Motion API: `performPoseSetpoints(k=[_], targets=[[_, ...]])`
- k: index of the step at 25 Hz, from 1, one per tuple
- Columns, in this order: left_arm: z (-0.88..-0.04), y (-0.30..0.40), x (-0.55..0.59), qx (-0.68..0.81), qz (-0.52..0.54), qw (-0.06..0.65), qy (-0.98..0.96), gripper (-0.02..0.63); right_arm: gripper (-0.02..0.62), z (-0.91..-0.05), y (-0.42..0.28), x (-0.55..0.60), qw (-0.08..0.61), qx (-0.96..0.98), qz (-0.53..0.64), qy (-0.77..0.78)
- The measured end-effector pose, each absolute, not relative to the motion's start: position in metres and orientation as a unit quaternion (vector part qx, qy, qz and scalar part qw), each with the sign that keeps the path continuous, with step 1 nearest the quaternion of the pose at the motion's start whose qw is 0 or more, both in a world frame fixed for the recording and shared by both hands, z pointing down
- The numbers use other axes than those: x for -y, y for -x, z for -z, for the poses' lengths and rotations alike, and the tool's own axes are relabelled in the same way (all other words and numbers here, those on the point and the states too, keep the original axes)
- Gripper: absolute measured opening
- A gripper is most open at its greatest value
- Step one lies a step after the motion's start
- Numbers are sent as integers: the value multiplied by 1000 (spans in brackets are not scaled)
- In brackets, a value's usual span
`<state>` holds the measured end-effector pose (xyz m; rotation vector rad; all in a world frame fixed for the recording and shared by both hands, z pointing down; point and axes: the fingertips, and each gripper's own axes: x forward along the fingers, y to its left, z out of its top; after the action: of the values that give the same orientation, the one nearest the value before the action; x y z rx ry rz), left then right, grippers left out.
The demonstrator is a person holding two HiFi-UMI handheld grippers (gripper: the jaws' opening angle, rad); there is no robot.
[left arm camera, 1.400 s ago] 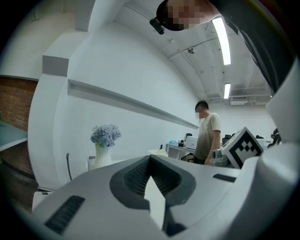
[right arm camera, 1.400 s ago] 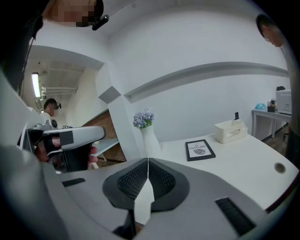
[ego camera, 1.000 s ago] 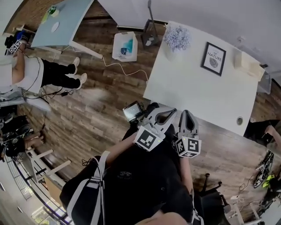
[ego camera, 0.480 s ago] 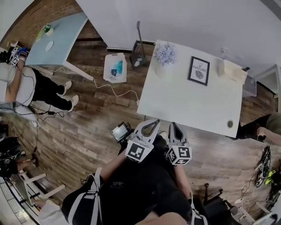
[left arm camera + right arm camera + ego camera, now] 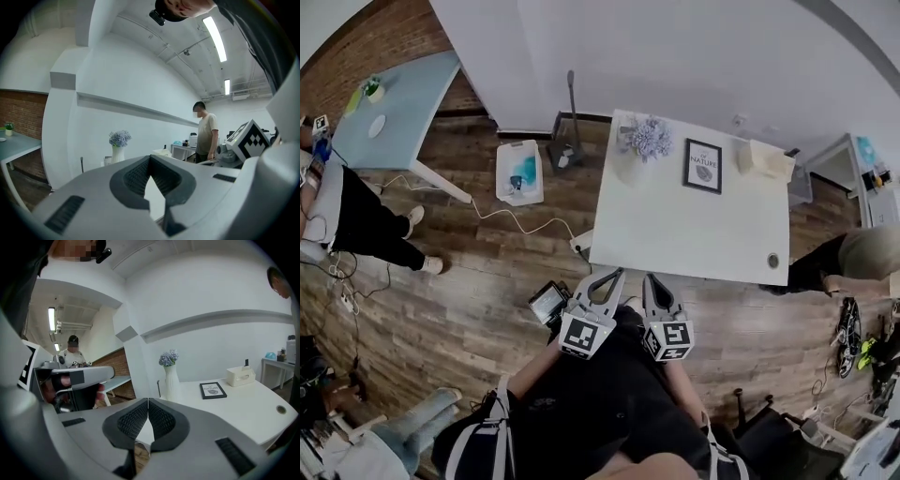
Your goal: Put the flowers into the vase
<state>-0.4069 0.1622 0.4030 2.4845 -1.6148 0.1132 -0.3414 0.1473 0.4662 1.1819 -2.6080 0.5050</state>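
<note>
At the near edge of the white table [image 5: 675, 230], both grippers point toward 12 o'clock, side by side. The left gripper [image 5: 616, 273] has its jaws pressed together with nothing between them. The right gripper [image 5: 649, 277] is likewise closed and empty.

Over the last second the table has swung from about 1 o'clock to straight ahead, and the grippers have travelled with the person, who now faces it squarely.

The flowers [image 5: 650, 138], a lilac-blue bunch, already stand upright in the white vase [image 5: 630, 169] at the table's far corner, about 11 o'clock. A framed picture [image 5: 703, 166] lies at 3 o'clock of them, and a tissue box [image 5: 764, 157] lies further that way.

No loose stems show anywhere. I judge the flowers to be in place, with nothing left for either gripper to carry.
</note>
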Motion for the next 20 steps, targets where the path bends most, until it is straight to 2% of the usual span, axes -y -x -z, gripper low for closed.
performPoseSetpoints(k=[9,20], targets=[[-406,391,-172,488,-1,121,-864,14,17,-444,331,-170,116,860,-165,-469],[-403,365,-191,514,-15,89,-853,14,17,-439,311,-187,89,875,-167,-445]])
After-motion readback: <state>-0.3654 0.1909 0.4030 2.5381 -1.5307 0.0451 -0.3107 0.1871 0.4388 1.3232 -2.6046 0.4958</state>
